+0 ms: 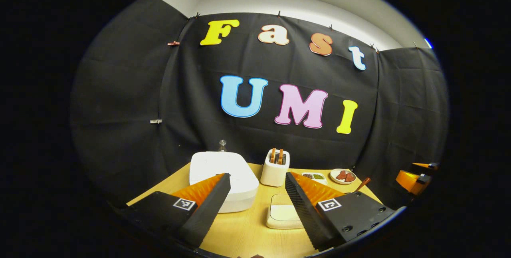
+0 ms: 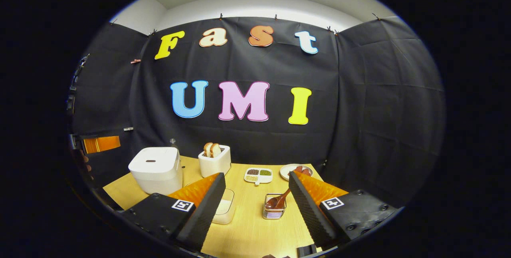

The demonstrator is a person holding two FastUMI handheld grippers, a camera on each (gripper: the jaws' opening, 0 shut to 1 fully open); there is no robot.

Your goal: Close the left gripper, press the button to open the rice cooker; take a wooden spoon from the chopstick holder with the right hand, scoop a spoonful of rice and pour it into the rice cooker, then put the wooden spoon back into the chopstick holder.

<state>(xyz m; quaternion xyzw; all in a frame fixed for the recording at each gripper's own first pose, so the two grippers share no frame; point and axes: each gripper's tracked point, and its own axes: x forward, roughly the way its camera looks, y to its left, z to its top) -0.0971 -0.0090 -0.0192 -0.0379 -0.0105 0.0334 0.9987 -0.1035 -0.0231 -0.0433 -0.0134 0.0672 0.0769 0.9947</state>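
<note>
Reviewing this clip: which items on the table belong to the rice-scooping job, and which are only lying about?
Job:
rice cooker, lid shut
wooden spoon in chopstick holder
rice container

Lying about:
toaster with bread
divided dish
plate

Mock kitchen booth: wooden table (image 2: 247, 226), rice cooker (image 2: 156, 170), toaster (image 2: 214, 161), black cloth walls.

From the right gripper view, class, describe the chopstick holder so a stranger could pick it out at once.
Start at the wooden table, with the white rice cooker at its left. Come toward the table's near middle: the chopstick holder stands alone there, in front of the divided dish of grains. It is the one small see-through box with a wooden spoon leaning out.
</note>
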